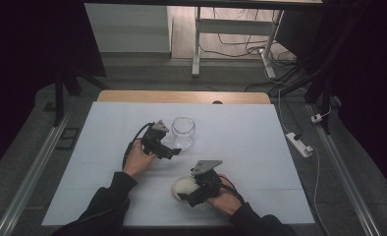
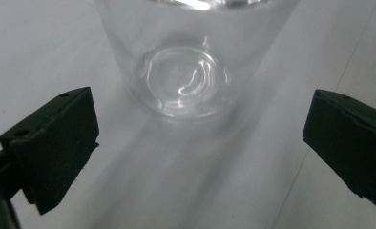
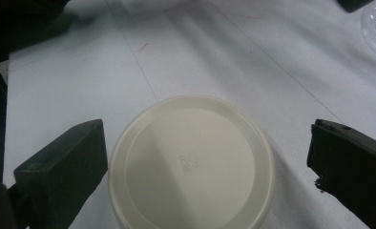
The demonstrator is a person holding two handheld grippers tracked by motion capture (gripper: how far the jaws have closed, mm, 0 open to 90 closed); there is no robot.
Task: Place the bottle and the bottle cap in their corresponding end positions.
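A clear, round glass jar (image 1: 183,131) stands upright and uncovered on the white table sheet (image 1: 240,147), a little toward twelve o'clock of the sheet's middle. The left gripper (image 1: 173,151) lies just at the jar's seven o'clock, held in the person's left hand (image 1: 140,158), its tips pointing toward the jar's base. In the left gripper view its two black jaws stand wide apart, released, with the jar's thick glass bottom (image 2: 188,81) at twelve o'clock between them but beyond their tips; neither jaw touches the glass. A round, cream-white plastic lid (image 1: 183,187) lies flat on the sheet near the front edge, at about six o'clock from the jar and well apart from it. The right gripper (image 1: 187,195), in the person's right hand (image 1: 224,199), sits over the lid from its four o'clock side. In the right gripper view the lid (image 3: 191,162) lies between this gripper's black jaws, which are also spread and released; the jaw at nine o'clock is just beside the lid's rim, the jaw at three o'clock stands clear of it.
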